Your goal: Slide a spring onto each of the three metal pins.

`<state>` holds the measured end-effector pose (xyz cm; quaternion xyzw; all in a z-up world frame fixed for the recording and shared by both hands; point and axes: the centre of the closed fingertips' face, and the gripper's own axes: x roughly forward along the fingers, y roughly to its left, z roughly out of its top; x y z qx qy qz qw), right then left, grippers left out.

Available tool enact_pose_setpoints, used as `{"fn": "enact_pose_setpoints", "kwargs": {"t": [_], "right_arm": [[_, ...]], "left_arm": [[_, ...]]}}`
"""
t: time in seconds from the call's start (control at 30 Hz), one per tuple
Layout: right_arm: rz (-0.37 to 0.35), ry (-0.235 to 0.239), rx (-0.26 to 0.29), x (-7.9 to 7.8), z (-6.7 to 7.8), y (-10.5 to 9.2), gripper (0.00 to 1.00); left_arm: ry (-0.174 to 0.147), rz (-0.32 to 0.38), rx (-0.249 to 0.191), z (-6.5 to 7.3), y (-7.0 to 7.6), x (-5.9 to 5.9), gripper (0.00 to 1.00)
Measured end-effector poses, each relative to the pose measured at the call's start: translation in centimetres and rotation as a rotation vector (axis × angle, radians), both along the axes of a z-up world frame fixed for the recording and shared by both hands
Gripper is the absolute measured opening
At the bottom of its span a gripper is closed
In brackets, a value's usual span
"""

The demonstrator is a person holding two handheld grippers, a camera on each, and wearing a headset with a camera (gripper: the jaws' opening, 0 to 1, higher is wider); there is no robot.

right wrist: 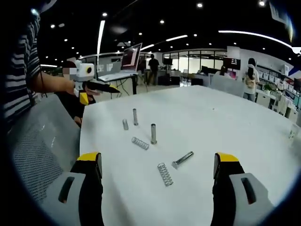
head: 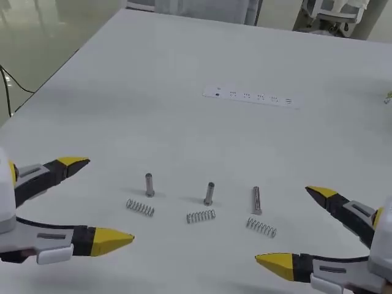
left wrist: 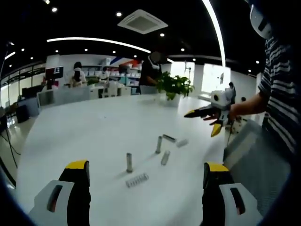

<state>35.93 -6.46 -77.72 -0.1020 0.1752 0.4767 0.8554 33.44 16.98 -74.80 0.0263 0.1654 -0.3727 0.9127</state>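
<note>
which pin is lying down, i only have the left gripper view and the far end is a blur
Observer: The one nearest the right gripper. In the right gripper view that pin lies on its side.
Operator: any springs on yet
Observer: No. In the head view the left spring, middle spring and right spring all lie loose on the table, each in front of a pin.
Operator: anything behind them
Observer: A white power strip lies flat farther back.
</note>
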Motion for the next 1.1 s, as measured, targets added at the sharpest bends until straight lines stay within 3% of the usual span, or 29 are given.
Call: {"fn": "enact_pose_setpoints", "kwargs": {"t": [0.6,1.1], "right_arm": [[-0.010,0.016,0.019,0.5,0.5,0.3,0.99],[-0.034,0.041,0.042,2.1,1.1,0.3,0.95]], "left_arm": [[0.003,0.006,-0.006,-0.2,0.2,-0.1,0.98],[0.014,0.020,-0.013,-1.4,0.7,-0.1,0.98]]}}
